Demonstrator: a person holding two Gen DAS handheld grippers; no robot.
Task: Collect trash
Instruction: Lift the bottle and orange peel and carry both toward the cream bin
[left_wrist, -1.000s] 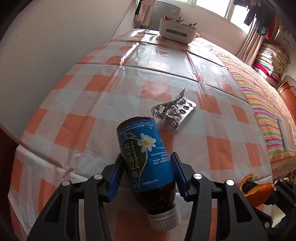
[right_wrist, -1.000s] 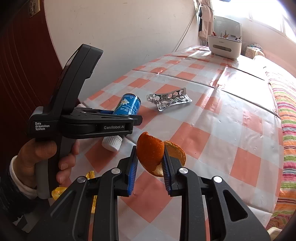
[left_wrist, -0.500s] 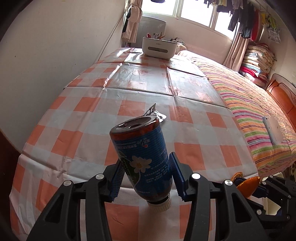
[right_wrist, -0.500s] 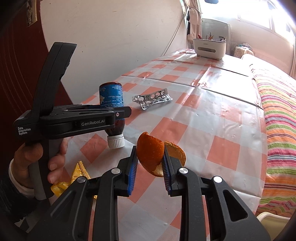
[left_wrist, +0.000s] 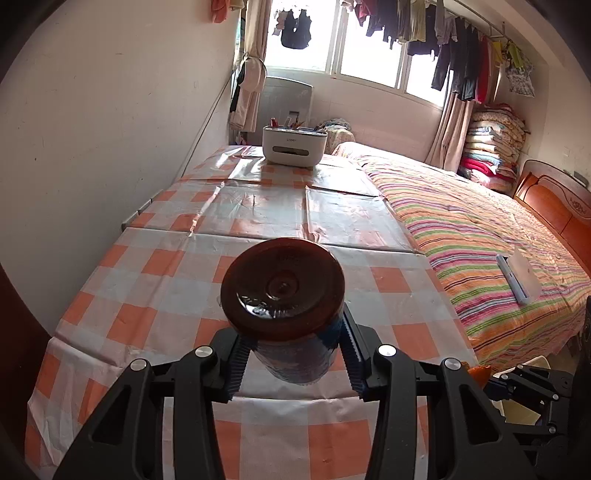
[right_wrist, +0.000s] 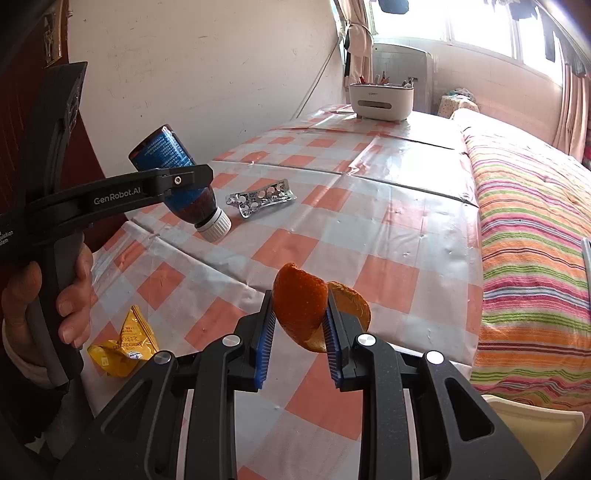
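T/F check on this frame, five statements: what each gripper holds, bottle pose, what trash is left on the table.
1. The left gripper is shut on the brown bottle. True.
2. The bottle's white cap points upward. False: it points down toward the table.
3. The right gripper holds a blister pack. False: it grips the orange peel; the blister pack lies on the table.
4. A yellow wrapper lies near the table's front edge. True.
5. The bottle rests on the table. False: it is lifted clear.

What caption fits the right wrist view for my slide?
Right gripper grips orange peel; left gripper lifts brown bottle above checked table.
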